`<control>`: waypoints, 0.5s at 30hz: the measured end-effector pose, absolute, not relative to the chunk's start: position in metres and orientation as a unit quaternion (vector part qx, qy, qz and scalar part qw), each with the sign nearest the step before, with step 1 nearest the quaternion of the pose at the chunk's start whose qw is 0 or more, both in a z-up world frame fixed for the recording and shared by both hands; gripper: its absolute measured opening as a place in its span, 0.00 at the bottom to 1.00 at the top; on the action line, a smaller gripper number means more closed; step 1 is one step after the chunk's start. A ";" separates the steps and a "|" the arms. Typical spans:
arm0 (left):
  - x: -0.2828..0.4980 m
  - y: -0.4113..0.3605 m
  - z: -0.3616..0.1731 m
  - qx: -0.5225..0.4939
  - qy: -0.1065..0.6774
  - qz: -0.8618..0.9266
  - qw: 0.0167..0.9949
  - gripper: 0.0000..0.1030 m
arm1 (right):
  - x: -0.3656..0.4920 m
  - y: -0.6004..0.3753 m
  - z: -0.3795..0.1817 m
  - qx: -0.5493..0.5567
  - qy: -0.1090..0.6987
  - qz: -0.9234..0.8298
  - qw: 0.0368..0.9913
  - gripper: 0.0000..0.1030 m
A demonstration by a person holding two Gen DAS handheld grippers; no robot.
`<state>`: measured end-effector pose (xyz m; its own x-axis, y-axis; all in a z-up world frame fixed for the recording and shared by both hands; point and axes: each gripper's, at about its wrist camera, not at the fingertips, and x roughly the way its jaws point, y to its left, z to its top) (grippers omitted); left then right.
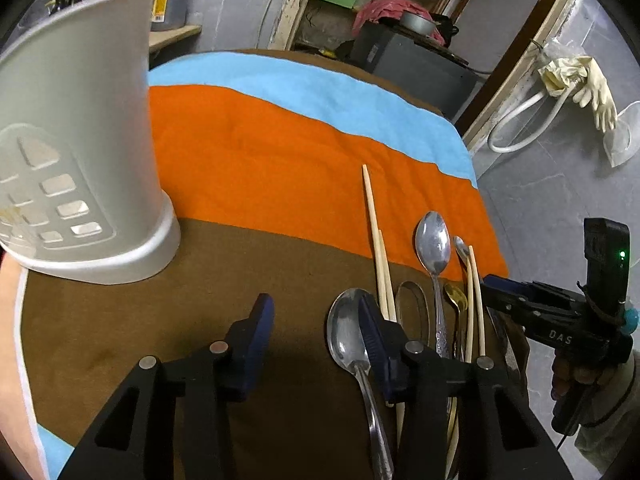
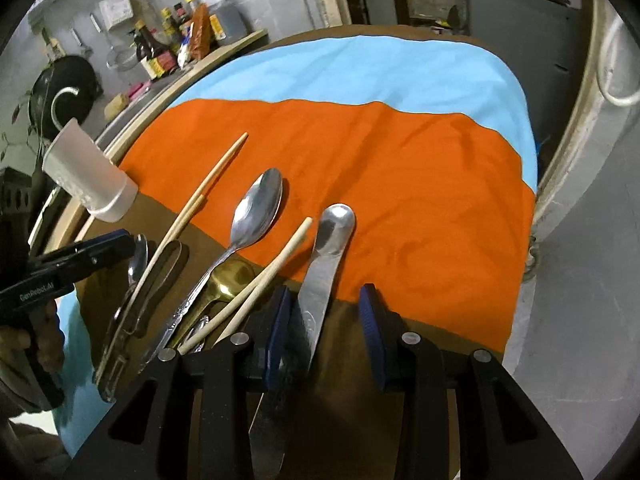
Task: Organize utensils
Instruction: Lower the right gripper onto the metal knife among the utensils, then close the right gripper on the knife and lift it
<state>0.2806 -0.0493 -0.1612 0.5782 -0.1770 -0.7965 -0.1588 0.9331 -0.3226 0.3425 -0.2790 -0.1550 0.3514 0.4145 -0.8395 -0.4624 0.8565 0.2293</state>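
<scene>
Several utensils lie side by side on a brown, orange and blue cloth (image 1: 260, 152). My left gripper (image 1: 316, 328) hangs low over the brown band, jaws apart. A steel spoon (image 1: 346, 332) lies just inside its right finger (image 1: 372, 332), and the left finger is clear of it. My right gripper (image 2: 324, 328) straddles a flat steel knife with a rounded tip (image 2: 332, 232); the knife lies by the left finger (image 2: 278, 328), with a gap to the right one. Beside these lie chopsticks (image 2: 212, 184), a large spoon (image 2: 260, 204) and a gold spoon (image 2: 228, 276).
A white slotted utensil holder (image 1: 80, 140) stands at the left of the cloth and shows small in the right wrist view (image 2: 88, 172). A metal peeler (image 2: 160, 280) lies among the utensils. The table edge (image 2: 528, 208) drops off at the right. Bottles (image 2: 160, 48) line a shelf behind.
</scene>
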 end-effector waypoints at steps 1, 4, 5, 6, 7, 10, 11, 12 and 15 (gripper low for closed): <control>0.282 -0.049 -0.163 -0.184 0.461 -0.007 0.868 0.40 | 0.344 -0.277 -0.155 -0.023 0.506 0.266 0.820 0.26; 0.286 -0.048 -0.165 -0.189 0.463 -0.011 0.866 0.40 | 0.348 -0.275 -0.152 -0.011 0.521 0.267 0.811 0.16; 0.287 -0.047 -0.165 -0.191 0.463 -0.012 0.865 0.40 | 0.349 -0.274 -0.151 -0.006 0.528 0.263 0.808 0.16; 0.288 -0.046 -0.166 -0.193 0.465 -0.015 0.864 0.40 | 0.351 -0.273 -0.151 -0.006 0.532 0.260 0.806 0.16; 0.288 -0.045 -0.166 -0.195 0.466 -0.016 0.863 0.40 | 0.352 -0.271 -0.151 -0.007 0.533 0.260 0.805 0.15; 0.290 -0.043 -0.166 -0.201 0.472 -0.028 0.858 0.40 | 0.348 -0.267 -0.148 -0.014 0.536 0.265 0.802 0.14; 0.290 -0.042 -0.166 -0.201 0.474 -0.033 0.857 0.38 | 0.345 -0.262 -0.147 -0.026 0.536 0.267 0.800 0.14; 0.291 -0.042 -0.166 -0.203 0.477 -0.040 0.854 0.26 | 0.343 -0.261 -0.147 -0.037 0.537 0.264 0.800 0.14; 0.293 -0.042 -0.171 -0.215 0.494 -0.052 0.841 0.08 | 0.337 -0.255 -0.145 -0.048 0.542 0.258 0.798 0.13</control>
<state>0.2933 -0.0419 -0.1715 0.5055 -0.3000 -0.8090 -0.1246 0.9024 -0.4125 0.3373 -0.2555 -0.1446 0.2795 0.3611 -0.8896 -0.4642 0.8619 0.2040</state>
